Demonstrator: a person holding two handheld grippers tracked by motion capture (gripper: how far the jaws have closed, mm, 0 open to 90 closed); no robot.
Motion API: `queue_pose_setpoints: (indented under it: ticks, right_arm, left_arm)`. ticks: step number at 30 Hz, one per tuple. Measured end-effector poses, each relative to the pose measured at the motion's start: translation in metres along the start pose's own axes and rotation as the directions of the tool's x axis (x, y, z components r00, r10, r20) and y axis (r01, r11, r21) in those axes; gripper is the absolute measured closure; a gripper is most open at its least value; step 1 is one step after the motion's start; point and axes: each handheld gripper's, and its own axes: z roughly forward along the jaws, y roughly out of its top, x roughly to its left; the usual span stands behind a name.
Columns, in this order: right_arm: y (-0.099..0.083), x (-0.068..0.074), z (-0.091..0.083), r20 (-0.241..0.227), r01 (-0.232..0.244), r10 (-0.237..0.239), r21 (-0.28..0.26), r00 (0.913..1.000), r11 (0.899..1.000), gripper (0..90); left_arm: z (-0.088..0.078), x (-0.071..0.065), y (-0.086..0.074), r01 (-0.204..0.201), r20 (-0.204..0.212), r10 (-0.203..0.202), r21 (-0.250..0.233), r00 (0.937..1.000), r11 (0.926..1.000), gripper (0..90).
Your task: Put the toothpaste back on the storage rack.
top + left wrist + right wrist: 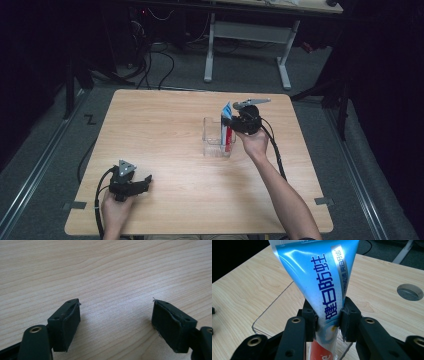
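Observation:
A blue, white and red toothpaste tube stands upright, crimped end up, in a clear plastic box right of the table's middle. My right gripper comes in from the box's right side and is shut on the tube. In the right gripper view the two pads press the tube at its narrower lower part, just above the box's rim. My left gripper rests near the front left corner of the table, open. In the left gripper view its jaws stand wide apart over bare wood.
The wooden table has a round cable hole beyond the box. A white-legged desk and floor cables lie past the far edge. Dark curtains flank both sides.

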Motion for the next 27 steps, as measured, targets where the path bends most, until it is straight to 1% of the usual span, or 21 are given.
queue_pose_setpoints:
  ticks: [7,11,14,16,19,23,24,27]
  right_arm:
    - [-0.001,-0.001,-0.001,0.009,-0.008,0.008,-0.001,0.9999,1.0,68.3]
    - [-0.001,-0.002,-0.003,0.046,-0.002,0.002,-0.003,0.999,1.0,65.5]
    - [-0.001,-0.002,-0.005,0.064,0.004,-0.004,-0.007,0.9979,1.0,62.1]
    - [-0.001,-0.002,-0.008,0.07,0.009,-0.008,-0.017,0.9975,1.0,60.2]
    - [-0.001,-0.002,-0.01,0.076,0.02,-0.018,-0.016,0.9969,1.0,58.4]
    - [-0.001,-0.004,-0.013,0.074,0.006,-0.004,-0.027,0.9972,1.0,55.3]
    - [-0.001,-0.004,-0.014,0.078,0.011,-0.009,-0.028,0.9969,1.0,53.4]
    - [0.0,-0.004,-0.018,0.086,0.018,-0.015,-0.037,0.9962,0.999,52.0]
  left_arm:
    - [0.0,0.0,0.0,0.0,0.0,0.0,0.0,1.0,1.0,23.3]
    - [0.0,0.0,0.0,0.0,-0.001,0.0,0.0,1.0,1.0,23.3]
    - [0.0,0.0,0.0,0.0,-0.001,0.0,0.0,1.0,1.0,23.3]
    - [0.0,0.0,0.0,0.0,-0.002,0.0,-0.001,1.0,1.0,23.3]
    - [0.0,0.0,0.0,0.0,-0.001,0.0,0.001,1.0,1.0,23.3]
    - [0.0,0.0,0.0,-0.001,-0.002,0.001,0.002,1.0,1.0,23.3]
    - [0.0,0.0,0.0,-0.001,-0.003,0.001,0.002,1.0,1.0,23.3]
    - [0.0,0.0,0.0,-0.001,-0.003,0.001,0.002,1.0,1.0,23.3]
